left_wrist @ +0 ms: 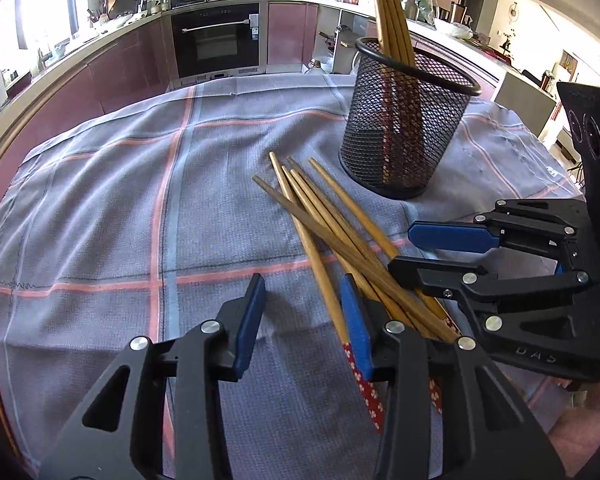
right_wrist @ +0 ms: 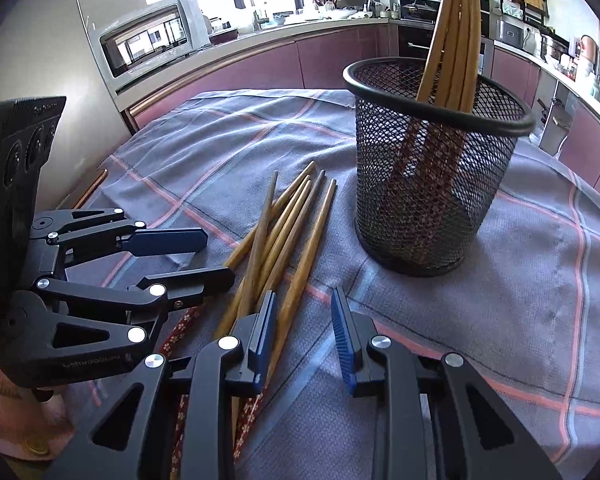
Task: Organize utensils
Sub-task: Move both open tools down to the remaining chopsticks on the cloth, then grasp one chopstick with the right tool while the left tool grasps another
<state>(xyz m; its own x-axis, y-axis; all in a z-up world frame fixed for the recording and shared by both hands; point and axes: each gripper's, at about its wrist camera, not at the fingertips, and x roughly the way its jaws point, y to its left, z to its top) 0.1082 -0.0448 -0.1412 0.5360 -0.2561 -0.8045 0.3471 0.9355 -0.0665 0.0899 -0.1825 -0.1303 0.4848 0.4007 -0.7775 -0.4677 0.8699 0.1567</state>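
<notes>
Resting beside loose chopsticks (left_wrist: 332, 220) near the mesh holder (left_wrist: 404, 120), left gripper (left_wrist: 306, 300) and right gripper (right_wrist: 304, 312) stood spread, pinching nothing.

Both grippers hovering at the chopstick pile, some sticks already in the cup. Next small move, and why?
Probably shift the right gripper sideways over one chopstick in the loose pile and close. Its jaws stand open with only cloth between them; the pile lies just beside its inner finger. The left gripper is likewise open and empty. The mesh cup stands upright close behind, already holding several chopsticks.
</notes>
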